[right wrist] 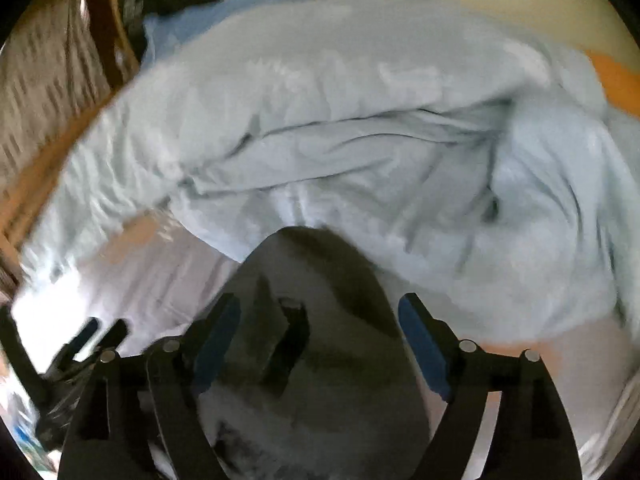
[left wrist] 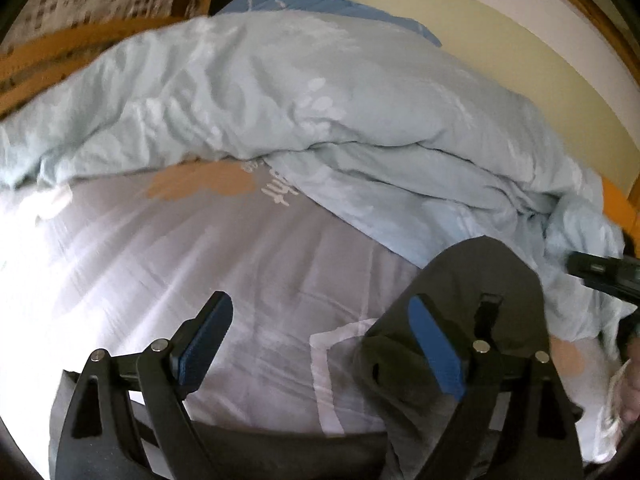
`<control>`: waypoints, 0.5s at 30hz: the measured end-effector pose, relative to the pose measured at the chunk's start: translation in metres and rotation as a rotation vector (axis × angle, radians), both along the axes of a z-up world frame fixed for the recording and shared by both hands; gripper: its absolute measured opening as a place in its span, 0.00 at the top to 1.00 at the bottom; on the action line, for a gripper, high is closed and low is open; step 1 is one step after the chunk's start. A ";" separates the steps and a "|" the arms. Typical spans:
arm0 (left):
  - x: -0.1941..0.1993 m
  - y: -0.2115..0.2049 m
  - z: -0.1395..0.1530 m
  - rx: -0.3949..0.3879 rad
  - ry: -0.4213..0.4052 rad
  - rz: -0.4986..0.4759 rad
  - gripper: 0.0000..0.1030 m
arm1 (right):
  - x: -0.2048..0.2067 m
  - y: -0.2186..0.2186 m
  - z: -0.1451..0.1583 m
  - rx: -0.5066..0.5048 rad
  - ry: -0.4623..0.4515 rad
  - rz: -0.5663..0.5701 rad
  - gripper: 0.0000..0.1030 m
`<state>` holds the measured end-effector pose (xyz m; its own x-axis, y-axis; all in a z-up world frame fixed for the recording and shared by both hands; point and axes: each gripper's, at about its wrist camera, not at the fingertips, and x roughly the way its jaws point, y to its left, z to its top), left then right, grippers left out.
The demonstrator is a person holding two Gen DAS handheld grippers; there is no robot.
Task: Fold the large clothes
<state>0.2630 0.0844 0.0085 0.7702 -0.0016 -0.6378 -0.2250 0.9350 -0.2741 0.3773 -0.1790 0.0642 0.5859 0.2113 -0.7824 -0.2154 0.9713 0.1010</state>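
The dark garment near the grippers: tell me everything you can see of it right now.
The dark garment is charcoal-grey, of soft, matte cloth, with a rounded outline. It lies on the pale bed sheet, its far edge reaching the rumpled light blue duvet. A black strap or tab shows on it. In the right wrist view it lies between the jaws of the open right gripper, and the pads do not press it. In the left wrist view it sits behind the left gripper's right finger.
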 end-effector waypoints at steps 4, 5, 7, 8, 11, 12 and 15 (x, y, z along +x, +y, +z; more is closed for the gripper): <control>0.003 -0.009 -0.014 -0.028 0.068 -0.028 0.14 | 0.043 0.025 -0.016 -0.038 0.082 0.029 0.19; 0.005 -0.013 -0.016 -0.024 0.080 -0.049 0.14 | 0.052 0.031 -0.024 -0.029 0.108 0.040 0.19; 0.006 -0.014 -0.016 -0.026 0.084 -0.058 0.16 | 0.069 0.042 -0.042 -0.058 0.132 0.002 0.20; 0.005 -0.013 -0.014 -0.035 0.070 -0.060 0.17 | 0.072 0.044 -0.051 -0.084 0.133 -0.030 0.31; 0.000 -0.012 -0.005 -0.028 0.033 -0.052 0.18 | 0.075 0.045 -0.067 -0.128 0.144 -0.090 0.78; -0.001 -0.014 -0.001 -0.017 0.027 -0.055 0.19 | 0.067 0.041 -0.063 -0.099 0.129 -0.113 0.87; -0.012 -0.017 0.018 -0.013 -0.045 -0.082 0.23 | 0.032 0.041 -0.031 -0.080 -0.004 -0.102 0.90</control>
<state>0.2513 0.0676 0.0265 0.7952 -0.0740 -0.6018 -0.1352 0.9459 -0.2949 0.4097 -0.1384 0.0334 0.6040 0.0877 -0.7921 -0.1151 0.9931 0.0222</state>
